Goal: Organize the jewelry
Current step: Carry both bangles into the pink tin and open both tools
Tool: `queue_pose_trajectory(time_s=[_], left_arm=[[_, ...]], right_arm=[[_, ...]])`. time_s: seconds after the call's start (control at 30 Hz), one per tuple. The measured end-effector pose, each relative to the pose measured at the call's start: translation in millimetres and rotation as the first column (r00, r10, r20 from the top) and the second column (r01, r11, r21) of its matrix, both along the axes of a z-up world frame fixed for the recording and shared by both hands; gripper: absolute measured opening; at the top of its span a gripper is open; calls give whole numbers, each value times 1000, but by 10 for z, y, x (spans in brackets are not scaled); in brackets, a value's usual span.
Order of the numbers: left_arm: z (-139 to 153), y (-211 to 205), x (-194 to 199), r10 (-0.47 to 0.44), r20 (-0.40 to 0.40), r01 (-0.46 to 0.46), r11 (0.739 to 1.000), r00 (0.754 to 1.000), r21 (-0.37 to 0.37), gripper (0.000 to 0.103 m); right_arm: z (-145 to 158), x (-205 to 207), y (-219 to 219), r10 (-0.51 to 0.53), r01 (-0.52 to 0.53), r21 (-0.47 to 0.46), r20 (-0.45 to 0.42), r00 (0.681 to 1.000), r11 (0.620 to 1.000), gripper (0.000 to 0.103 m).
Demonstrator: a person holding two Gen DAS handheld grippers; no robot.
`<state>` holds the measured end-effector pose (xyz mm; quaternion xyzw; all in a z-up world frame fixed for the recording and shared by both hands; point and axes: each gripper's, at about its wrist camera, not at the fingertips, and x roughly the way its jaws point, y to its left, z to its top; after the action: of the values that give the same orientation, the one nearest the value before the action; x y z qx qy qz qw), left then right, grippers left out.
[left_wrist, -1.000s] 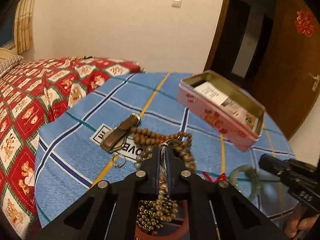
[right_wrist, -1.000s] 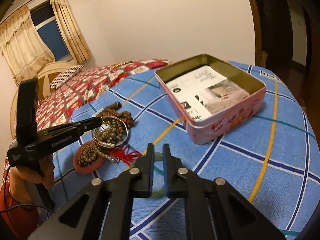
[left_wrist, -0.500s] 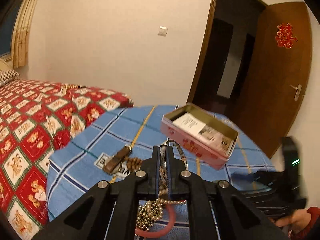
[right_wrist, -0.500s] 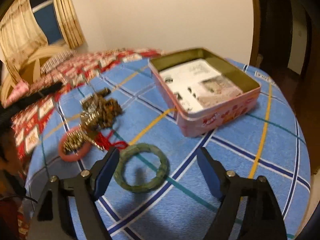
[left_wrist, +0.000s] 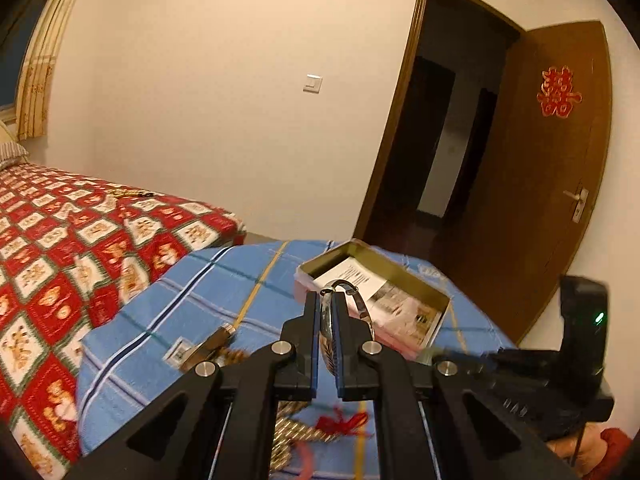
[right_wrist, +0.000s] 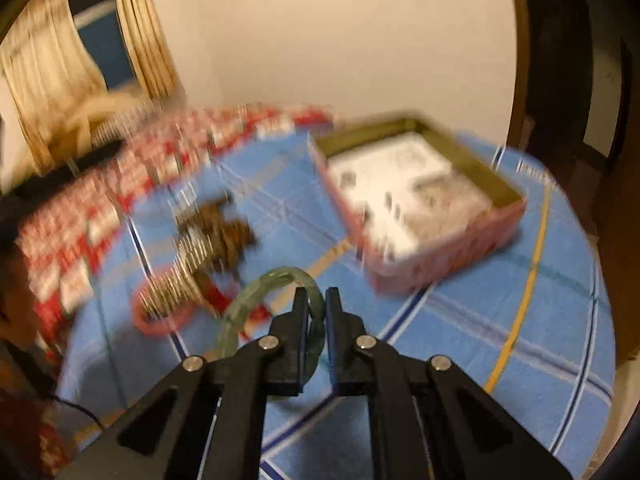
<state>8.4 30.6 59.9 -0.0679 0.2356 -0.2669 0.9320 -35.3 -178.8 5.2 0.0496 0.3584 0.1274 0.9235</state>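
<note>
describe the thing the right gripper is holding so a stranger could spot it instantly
On the round table with the blue plaid cloth, look in front of the open pink tin box. The right gripper pinches a translucent green bangle. Unlike the red ring and brown beads nearby, it is a smooth pale-green hoop.

Green bangle (right_wrist: 256, 300) in right hand-held gripper (right_wrist: 317, 300) (blurred view)

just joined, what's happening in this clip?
A person with two handheld grippers is sorting jewelry on a blue plaid tablecloth. The left gripper is shut on a silver metal bangle, held up in front of the open pink tin box. The right gripper is shut on a green jade bangle. Beaded bracelets lie on the cloth; the right view is blurred.
</note>
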Motion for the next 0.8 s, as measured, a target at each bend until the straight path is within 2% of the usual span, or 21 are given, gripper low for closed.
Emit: queue_pose_trajectory(time_s=[0.1,0.17,0.3,0.4,0.7,0.8], left_arm=[[49,-177,99,-22,9,23,1000,1000,-19,4],[57,-329,182,-42,6,42,999,999,-32,4],[-23,-664,450,-61,-24,60,997,998,-49,4],[-134,-919,691,-53,-60,51,998,997,-32,4],[-511,-1452,1107,-3,-138,15,996,990,87,5],[-599,-1472,1174,29,-148,-12,993,989,117,5]], right_arm=[[277,27,-194,-57,55,32,101,993,998,11],[349,147,-315,-108,104,39,117,987,994,11],[281,536,-574,-254,254,16,103,962,967,11],[108,788,-711,-310,309,31,66,948,951,11],[-90,1018,-700,-304,305,-26,53,951,952,13],[-154,1053,-714,-299,301,-43,44,953,953,18]])
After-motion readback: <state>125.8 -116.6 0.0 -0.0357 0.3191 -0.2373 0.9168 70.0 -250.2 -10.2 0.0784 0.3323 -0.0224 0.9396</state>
